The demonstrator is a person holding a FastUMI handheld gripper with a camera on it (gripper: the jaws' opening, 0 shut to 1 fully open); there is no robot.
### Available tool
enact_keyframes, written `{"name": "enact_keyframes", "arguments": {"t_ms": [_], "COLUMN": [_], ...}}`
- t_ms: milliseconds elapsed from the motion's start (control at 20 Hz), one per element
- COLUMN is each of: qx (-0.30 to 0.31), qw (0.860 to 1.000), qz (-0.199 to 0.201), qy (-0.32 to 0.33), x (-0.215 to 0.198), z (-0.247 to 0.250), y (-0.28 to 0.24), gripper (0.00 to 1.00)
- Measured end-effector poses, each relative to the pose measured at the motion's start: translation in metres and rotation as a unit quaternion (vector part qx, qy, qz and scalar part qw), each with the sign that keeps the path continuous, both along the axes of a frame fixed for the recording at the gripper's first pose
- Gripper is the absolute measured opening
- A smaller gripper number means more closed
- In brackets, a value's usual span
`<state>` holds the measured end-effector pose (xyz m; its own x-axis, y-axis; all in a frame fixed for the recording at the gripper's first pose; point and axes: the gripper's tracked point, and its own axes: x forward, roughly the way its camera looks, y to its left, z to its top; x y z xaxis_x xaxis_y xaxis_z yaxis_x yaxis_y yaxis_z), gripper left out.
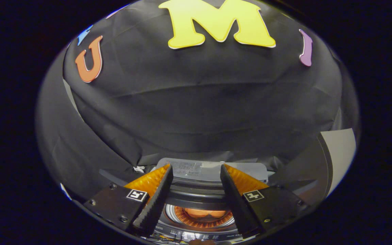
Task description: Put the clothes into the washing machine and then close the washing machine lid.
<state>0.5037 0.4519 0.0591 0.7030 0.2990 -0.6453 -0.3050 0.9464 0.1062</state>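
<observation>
writing: small print on the washing machine [199, 200] panel and raised lid [213, 168], too blurred to read | gripper [196, 173]: fingers spread wide, holding nothing, touching nothing | pose: aimed level at the black booth wall, above the machine | clothes [205, 213]: orange, inside the open drum, below and between the fingers

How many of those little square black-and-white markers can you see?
2: one square black-and-white marker on one finger's mount, another on the other's, either side of the open gripper above the washing machine. Others may be hidden.
</observation>
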Motion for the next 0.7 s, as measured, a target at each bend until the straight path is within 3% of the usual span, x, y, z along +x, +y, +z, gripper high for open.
{"name": "enact_keyframes", "arguments": {"t_ms": [450, 700], "qx": [0.0, -0.031], "qw": [1.0, 0.999], "qz": [0.006, 0.005], "qy": [0.017, 0.036], "x": [-0.03, -0.06], "z": [-0.018, -0.046], "y": [-0.004, -0.018], "gripper": [0.88, 0.89]}}
